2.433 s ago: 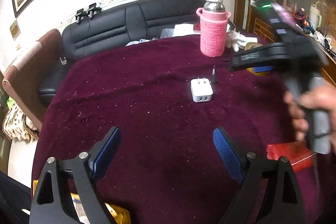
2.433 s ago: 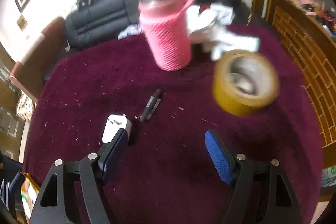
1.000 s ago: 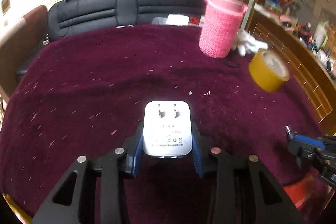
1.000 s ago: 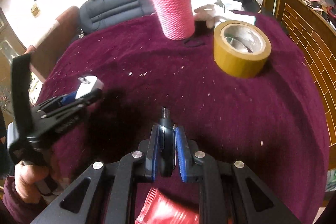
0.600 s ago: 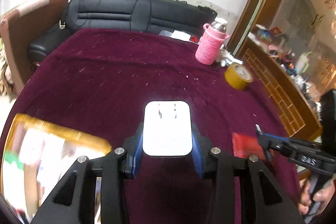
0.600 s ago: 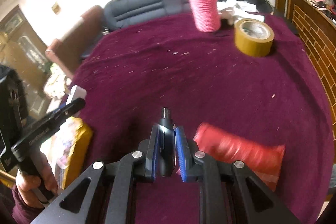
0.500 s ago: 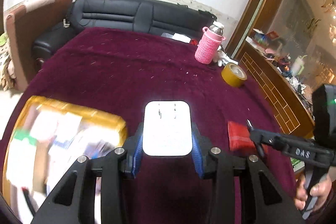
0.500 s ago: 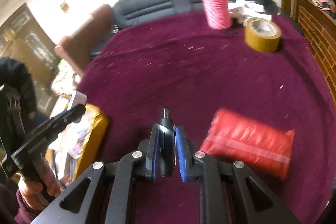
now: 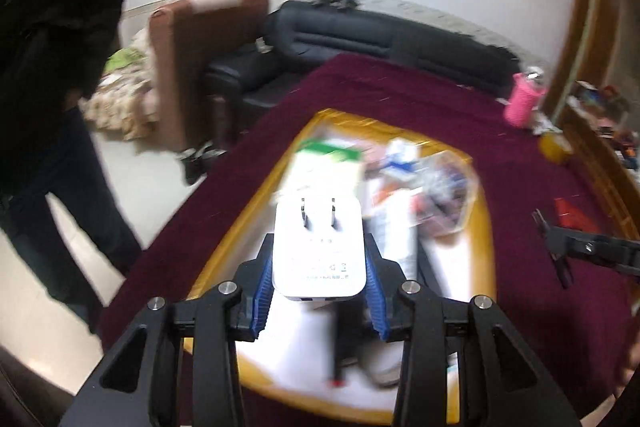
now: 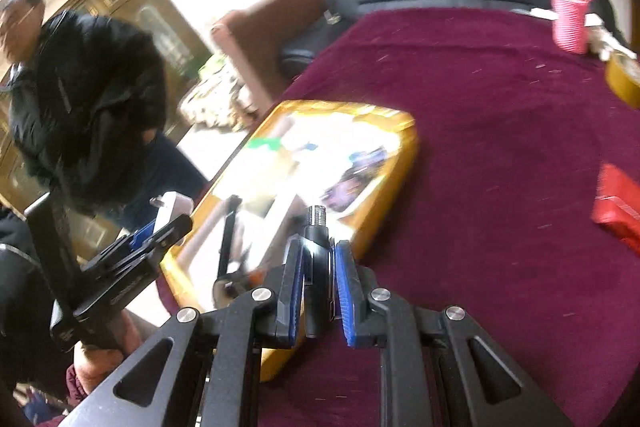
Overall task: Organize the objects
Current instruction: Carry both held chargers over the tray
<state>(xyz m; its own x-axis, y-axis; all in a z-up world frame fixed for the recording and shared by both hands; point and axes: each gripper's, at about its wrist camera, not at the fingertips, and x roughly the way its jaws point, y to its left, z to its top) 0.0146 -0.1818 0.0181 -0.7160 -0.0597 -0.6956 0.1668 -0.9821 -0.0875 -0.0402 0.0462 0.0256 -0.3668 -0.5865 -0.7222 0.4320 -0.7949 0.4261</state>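
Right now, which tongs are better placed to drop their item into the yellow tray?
Left. The left tongs hold the white charger directly over the yellow tray; the right tongs hold the small black tool near the tray's edge.

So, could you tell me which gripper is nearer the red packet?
Right. The right gripper sits nearer the red packet; the left gripper hangs over the yellow tray, farther off.

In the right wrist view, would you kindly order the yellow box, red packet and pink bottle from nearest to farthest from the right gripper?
1. Yellow box, just ahead of the right gripper, to the left.
2. Red packet, far right.
3. Pink bottle, table's far end.
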